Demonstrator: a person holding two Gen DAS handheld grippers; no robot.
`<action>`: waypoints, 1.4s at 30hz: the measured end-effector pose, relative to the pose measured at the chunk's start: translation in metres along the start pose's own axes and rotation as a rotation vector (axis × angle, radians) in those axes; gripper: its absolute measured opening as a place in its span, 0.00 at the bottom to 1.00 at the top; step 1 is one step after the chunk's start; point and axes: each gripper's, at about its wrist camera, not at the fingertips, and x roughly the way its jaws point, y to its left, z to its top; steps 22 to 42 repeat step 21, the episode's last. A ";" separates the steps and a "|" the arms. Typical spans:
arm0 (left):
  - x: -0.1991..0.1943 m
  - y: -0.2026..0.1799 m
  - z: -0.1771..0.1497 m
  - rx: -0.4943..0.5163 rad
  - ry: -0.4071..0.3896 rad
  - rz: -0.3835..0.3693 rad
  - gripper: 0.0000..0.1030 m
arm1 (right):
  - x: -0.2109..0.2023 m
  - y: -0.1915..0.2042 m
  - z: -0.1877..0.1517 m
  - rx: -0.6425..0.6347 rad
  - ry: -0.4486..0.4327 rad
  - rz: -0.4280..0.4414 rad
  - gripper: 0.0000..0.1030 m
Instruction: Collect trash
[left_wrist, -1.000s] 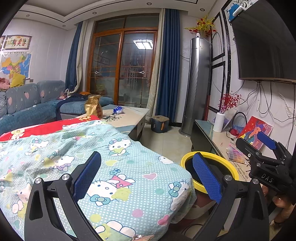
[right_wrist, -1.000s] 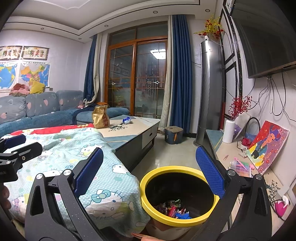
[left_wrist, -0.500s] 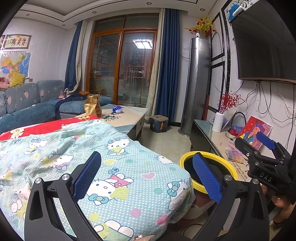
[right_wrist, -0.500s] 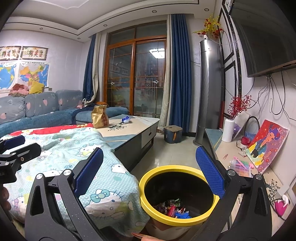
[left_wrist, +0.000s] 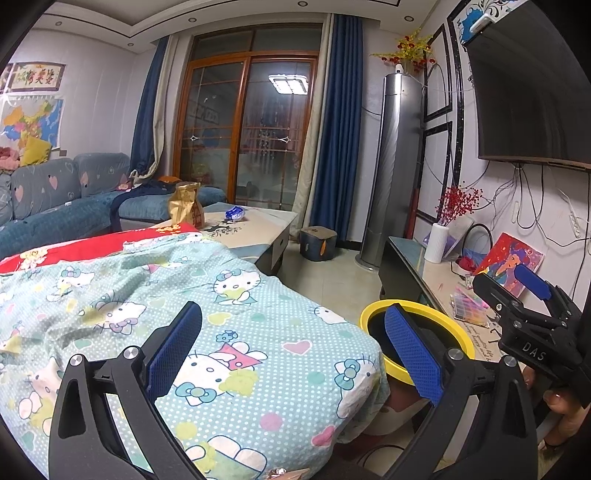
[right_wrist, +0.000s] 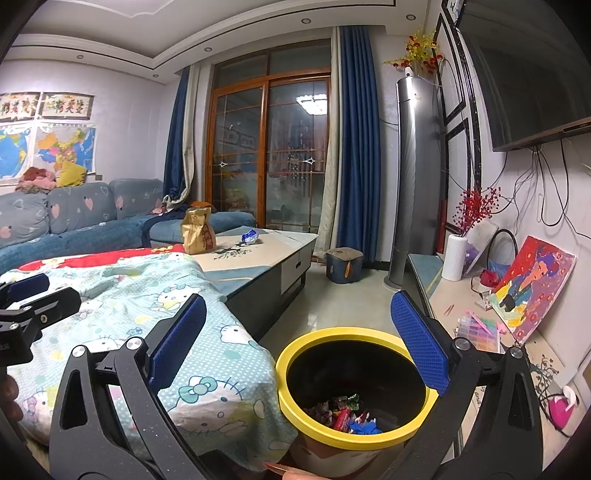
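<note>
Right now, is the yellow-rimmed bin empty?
No. The bin holds a shallow layer of crumpled wrappers at its bottom; most of it is unfilled.

My fingers (right_wrist: 188, 339) wear blue pads with a rough, knobbly rubber look, set on matt black plastic arms with bright metal screws. The bin (right_wrist: 295, 413) has a smooth yellow plastic rim and a dull black inside, with shiny crinkled wrappers (right_wrist: 343, 413) at the bottom. The cover (left_wrist: 258, 332) on the left is soft printed cloth, matt and creased. On the far tabletop (right_wrist: 266, 254), smooth and faintly glossy, stands a crumpled brown paper bag (right_wrist: 197, 230). The floor (right_wrist: 332, 299) tiles gleam.
</note>
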 end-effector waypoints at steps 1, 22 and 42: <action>0.001 0.001 0.000 0.001 0.003 0.004 0.94 | 0.000 0.001 0.000 -0.002 0.002 0.003 0.90; -0.095 0.406 -0.063 -0.509 0.371 0.871 0.94 | 0.076 0.405 -0.026 -0.270 0.570 0.870 0.90; -0.095 0.406 -0.063 -0.509 0.371 0.871 0.94 | 0.076 0.405 -0.026 -0.270 0.570 0.870 0.90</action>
